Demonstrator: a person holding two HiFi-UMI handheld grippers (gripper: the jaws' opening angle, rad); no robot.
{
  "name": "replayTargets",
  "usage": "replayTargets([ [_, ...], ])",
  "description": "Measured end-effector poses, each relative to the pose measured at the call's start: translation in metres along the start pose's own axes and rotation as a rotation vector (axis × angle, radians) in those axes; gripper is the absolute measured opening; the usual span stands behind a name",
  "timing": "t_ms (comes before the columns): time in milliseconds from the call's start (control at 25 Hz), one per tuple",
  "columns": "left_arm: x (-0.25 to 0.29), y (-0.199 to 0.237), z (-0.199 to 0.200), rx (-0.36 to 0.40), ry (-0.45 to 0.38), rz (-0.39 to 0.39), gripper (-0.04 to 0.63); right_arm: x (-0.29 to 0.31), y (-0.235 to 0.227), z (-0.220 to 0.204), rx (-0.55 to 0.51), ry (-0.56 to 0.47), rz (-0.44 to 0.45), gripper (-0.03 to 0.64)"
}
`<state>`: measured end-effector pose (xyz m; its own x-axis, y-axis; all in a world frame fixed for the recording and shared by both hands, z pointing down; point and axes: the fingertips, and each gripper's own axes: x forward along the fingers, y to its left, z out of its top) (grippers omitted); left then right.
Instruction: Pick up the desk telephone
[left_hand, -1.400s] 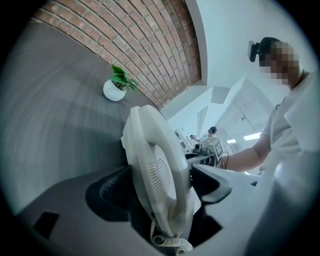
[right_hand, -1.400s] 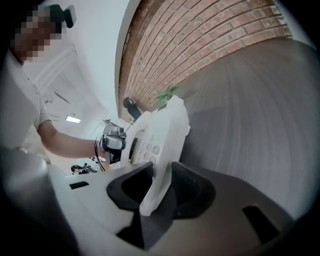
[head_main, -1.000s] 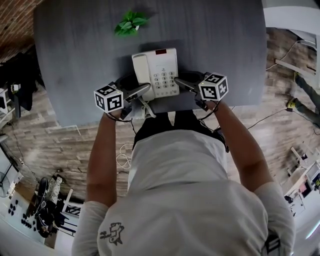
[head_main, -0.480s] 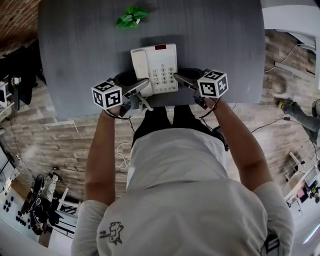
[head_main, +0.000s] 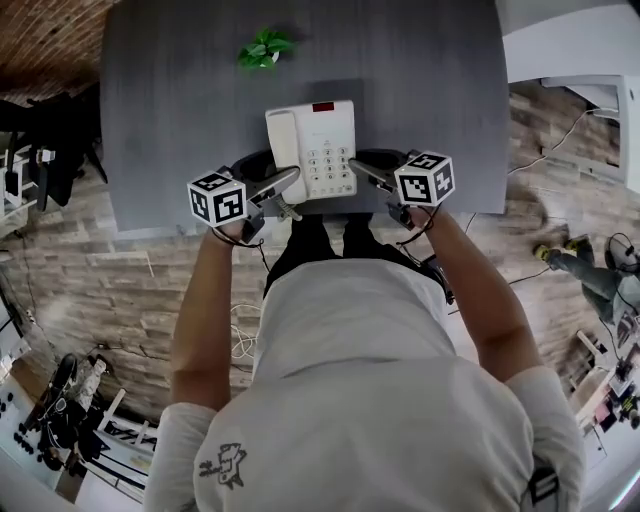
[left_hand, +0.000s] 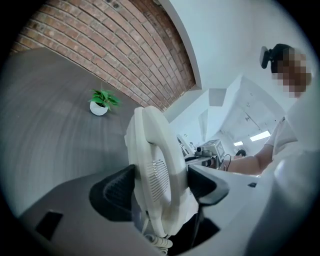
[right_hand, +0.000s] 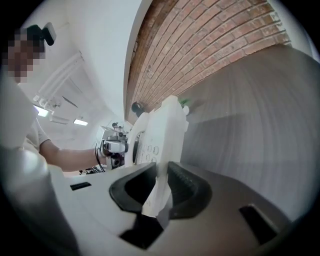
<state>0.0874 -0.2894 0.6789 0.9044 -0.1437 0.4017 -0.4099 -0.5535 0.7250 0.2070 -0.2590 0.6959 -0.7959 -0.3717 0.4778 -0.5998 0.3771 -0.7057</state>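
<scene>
A white desk telephone (head_main: 312, 150) with a handset on its left side and a keypad hangs just above the near edge of the grey table (head_main: 180, 110). My left gripper (head_main: 285, 190) is shut on the phone's left side, its pads clamping the handset (left_hand: 157, 175) and the base beneath it. My right gripper (head_main: 365, 172) is shut on the thin right edge of the telephone (right_hand: 160, 145). The coiled cord (left_hand: 159, 242) dangles below the handset. Both grippers hold the phone from opposite sides, tilted slightly down.
A small green plant in a white pot (head_main: 262, 48) stands at the far side of the table. A brick wall (left_hand: 125, 55) runs behind it. The person's body fills the lower head view, with a wooden floor and cables around.
Both grippers have risen with the telephone between them, lifting it off the table near the front edge. The head camera has shifted, so the table sits differently in view.
</scene>
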Motion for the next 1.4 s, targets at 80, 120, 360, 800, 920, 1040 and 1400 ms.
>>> replayTargets([
  [80, 0.007, -0.015, 0.001, 0.009, -0.014, 0.004, 0.347, -0.017, 0.001, 0.002, -0.022, -0.002, 0.001, 0.080],
  [120, 0.008, -0.020, 0.002, 0.011, -0.024, 0.004, 0.347, -0.023, 0.002, 0.005, -0.032, -0.004, 0.001, 0.080],
  [360, 0.001, -0.041, 0.014, 0.042, -0.056, 0.015, 0.345, -0.038, 0.017, 0.021, -0.100, -0.013, -0.002, 0.080],
  [800, -0.004, -0.076, 0.016, 0.055, -0.132, 0.058, 0.341, -0.066, 0.034, 0.032, -0.161, -0.003, 0.025, 0.077],
  [920, -0.004, -0.086, 0.011, 0.042, -0.151, 0.069, 0.341, -0.075, 0.038, 0.031, -0.160, 0.002, 0.029, 0.075],
  [1040, -0.007, -0.095, 0.006, 0.030, -0.170, 0.078, 0.339, -0.082, 0.045, 0.029, -0.168, 0.009, 0.035, 0.074],
  [1400, -0.044, -0.107, -0.009, 0.022, -0.215, 0.085, 0.337, -0.075, 0.086, 0.028, -0.214, -0.006, 0.047, 0.069],
])
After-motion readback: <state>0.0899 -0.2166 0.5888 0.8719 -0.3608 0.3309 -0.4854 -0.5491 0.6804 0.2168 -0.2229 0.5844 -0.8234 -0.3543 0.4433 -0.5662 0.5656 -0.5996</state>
